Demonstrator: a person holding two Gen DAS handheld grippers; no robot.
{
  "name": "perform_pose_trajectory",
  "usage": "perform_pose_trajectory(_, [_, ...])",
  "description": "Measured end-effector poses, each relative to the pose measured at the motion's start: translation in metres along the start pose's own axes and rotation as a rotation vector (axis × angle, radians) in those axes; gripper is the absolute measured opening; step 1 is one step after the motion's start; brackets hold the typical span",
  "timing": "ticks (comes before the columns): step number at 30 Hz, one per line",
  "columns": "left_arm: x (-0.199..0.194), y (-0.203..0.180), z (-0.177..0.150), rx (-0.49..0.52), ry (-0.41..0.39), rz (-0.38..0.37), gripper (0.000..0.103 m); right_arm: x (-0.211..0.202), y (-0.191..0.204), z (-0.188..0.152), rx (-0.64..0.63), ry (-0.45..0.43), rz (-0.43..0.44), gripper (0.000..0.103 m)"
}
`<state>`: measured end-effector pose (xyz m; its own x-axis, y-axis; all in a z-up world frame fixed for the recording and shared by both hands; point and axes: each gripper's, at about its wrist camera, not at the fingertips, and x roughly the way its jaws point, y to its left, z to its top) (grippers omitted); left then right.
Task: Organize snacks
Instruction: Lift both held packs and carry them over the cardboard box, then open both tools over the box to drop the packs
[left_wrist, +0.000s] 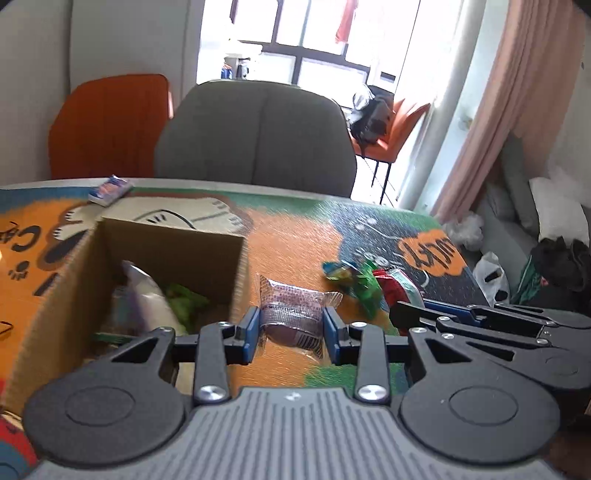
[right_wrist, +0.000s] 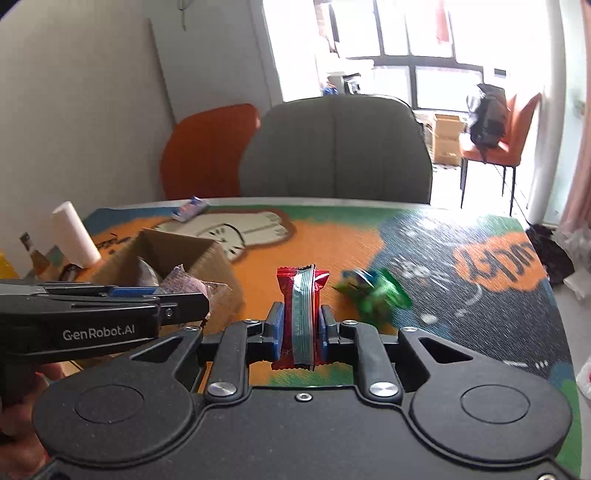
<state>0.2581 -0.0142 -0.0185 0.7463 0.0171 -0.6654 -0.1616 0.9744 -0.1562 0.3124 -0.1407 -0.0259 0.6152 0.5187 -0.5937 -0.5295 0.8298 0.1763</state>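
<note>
My left gripper (left_wrist: 291, 328) is shut on a clear-wrapped purple snack (left_wrist: 295, 310), held just right of an open cardboard box (left_wrist: 173, 240). The box holds a white packet (left_wrist: 147, 295) and a green one (left_wrist: 184, 302). My right gripper (right_wrist: 301, 328) is shut on a red snack packet (right_wrist: 301, 302) with a grey-green stripe, held upright above the mat. A green and blue packet (right_wrist: 373, 291) lies on the mat to its right; it also shows in the left wrist view (left_wrist: 354, 280). The left gripper and its purple snack (right_wrist: 188, 286) show by the box (right_wrist: 207, 258) in the right wrist view.
A colourful cartoon mat (right_wrist: 443, 240) covers the table. A small blue and white pack (left_wrist: 110, 189) lies at the far edge. A white roll (right_wrist: 74, 232) and a bottle (right_wrist: 33, 251) stand left of the box. A grey chair (right_wrist: 336, 147) and an orange chair (right_wrist: 207, 147) stand behind the table.
</note>
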Motion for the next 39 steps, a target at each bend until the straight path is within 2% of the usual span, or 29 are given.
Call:
perform_pose_trajectory(13, [-0.030,0.059,0.003,-0.074,-0.043,0.038,0.035,0.006,0.061,0.015,-0.051,-0.022,0.048,0.017])
perform_pose_trajectory(23, [-0.038,0.103,-0.005,-0.135,-0.035,0.057,0.036,0.017,0.095,0.015,-0.074,-0.010,0.075,0.017])
perform_pose_trajectory(30, [-0.044,0.115,-0.008,-0.137,-0.054,0.068,0.046,0.027,0.106,0.020,-0.074,-0.004,0.078,0.017])
perform_pose_trajectory(37, [-0.041,0.131,-0.008,-0.165,-0.039,0.095,0.053,0.035,0.108,0.029,-0.060,-0.007,0.077,0.018])
perform_pose_trajectory(39, [-0.041,0.135,-0.008,-0.172,-0.037,0.105,0.058,0.038,0.108,0.030,-0.052,-0.002,0.087,0.024])
